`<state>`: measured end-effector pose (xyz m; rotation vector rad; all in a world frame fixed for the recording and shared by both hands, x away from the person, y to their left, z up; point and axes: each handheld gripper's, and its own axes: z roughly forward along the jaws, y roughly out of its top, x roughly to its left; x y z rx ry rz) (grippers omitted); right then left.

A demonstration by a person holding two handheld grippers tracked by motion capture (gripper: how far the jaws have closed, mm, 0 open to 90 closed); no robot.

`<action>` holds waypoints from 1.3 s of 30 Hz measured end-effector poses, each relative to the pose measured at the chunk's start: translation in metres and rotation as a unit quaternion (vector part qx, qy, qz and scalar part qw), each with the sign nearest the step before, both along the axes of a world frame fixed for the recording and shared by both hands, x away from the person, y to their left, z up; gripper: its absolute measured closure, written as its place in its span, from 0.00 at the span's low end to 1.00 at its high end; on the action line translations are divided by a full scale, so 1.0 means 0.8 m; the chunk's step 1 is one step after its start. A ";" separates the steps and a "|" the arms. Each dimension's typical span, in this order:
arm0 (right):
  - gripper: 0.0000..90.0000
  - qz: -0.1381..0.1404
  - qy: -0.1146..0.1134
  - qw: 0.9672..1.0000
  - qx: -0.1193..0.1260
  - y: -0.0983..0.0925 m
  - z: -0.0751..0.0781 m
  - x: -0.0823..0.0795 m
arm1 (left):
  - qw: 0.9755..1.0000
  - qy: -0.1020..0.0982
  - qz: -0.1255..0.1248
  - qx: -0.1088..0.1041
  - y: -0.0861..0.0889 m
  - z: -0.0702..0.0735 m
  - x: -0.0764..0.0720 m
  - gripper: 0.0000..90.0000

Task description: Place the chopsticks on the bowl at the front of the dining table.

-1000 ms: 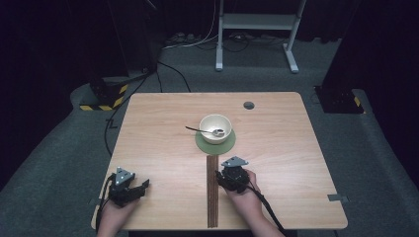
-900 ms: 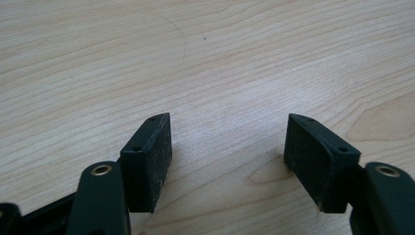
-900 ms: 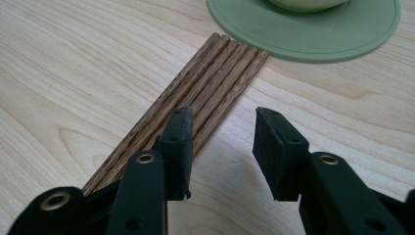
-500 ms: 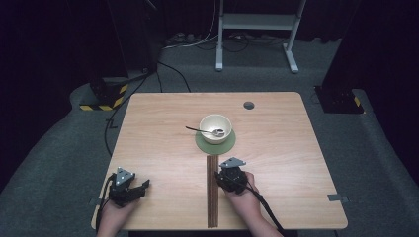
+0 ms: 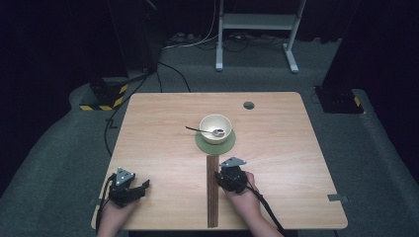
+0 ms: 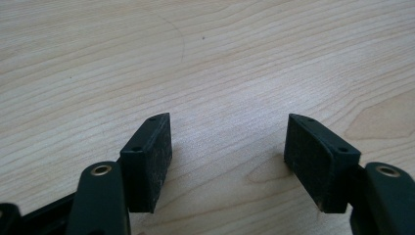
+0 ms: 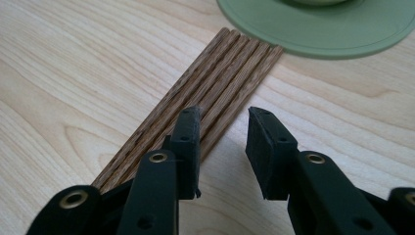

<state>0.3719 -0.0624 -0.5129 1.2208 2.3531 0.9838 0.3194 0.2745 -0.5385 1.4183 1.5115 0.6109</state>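
The bundle of wooden sticks (image 5: 212, 190) lies flat on the tabletop (image 5: 163, 133), running from the near edge up to the green mat (image 5: 215, 143), where its far ends almost touch the mat's rim. I'd judge the sticks light, stiff and smooth, apt to roll or fan apart if nudged sideways; a pinch across one stick near its middle or its far end looks the safest hold, since they lie packed side by side with little gap to slip a jaw in.

The right hand-held gripper (image 7: 222, 122) hangs low over the right edge of the bundle, jaws partly apart after just closing some way, with nothing pressed between them. The left hand-held gripper (image 6: 227, 142) rests well off to the left, jaws wide apart over bare wood.

On the mat stands a cream bowl (image 5: 215, 127) with a spoon (image 5: 202, 131) leaning in it. The tabletop is pale, smooth wood grain, on grey carpet in a dark room, with a metal stand (image 5: 257, 29) and cables behind.
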 end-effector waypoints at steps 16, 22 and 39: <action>0.81 -0.025 0.011 0.999 -0.018 -0.031 -0.001 0.010 | 1.000 0.002 0.002 -0.003 0.000 0.000 0.000 0.38; 0.84 -0.040 0.013 0.999 -0.023 -0.056 0.001 0.022 | 1.000 -0.001 0.003 -0.004 -0.001 0.000 0.000 0.38; 0.72 -0.052 0.030 0.998 -0.027 -0.078 0.004 0.010 | 1.000 -0.001 0.002 -0.005 -0.001 0.000 0.000 0.38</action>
